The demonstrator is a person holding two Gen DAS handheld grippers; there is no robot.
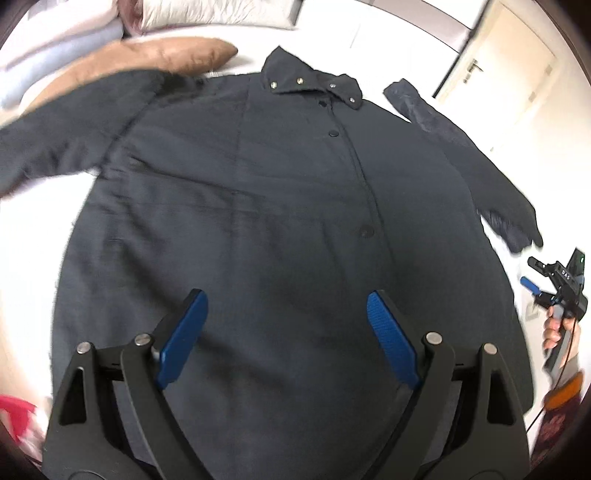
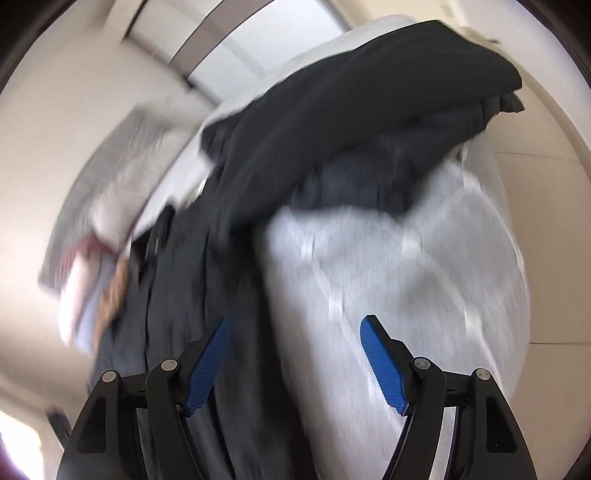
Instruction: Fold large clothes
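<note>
A large dark coat [image 1: 258,206] lies spread flat, front up, on a white bed [image 1: 369,37], collar far, snaps down its middle. Its left sleeve [image 1: 66,125] reaches far left; its right sleeve [image 1: 491,177] runs down to the right. My left gripper [image 1: 286,299] is open and empty above the coat's lower body. My right gripper [image 1: 535,275] shows at the right edge, in a hand, just past the right cuff. In the blurred right wrist view, my right gripper [image 2: 295,325] is open and empty over the bed sheet [image 2: 406,288], with the coat [image 2: 177,295] to its left and the sleeve [image 2: 369,110] ahead.
A tan pillow [image 1: 166,55] and pale bedding [image 1: 74,29] lie at the bed's far left. A door [image 1: 509,74] stands at the far right. Red cloth [image 1: 14,413] shows at the lower left edge.
</note>
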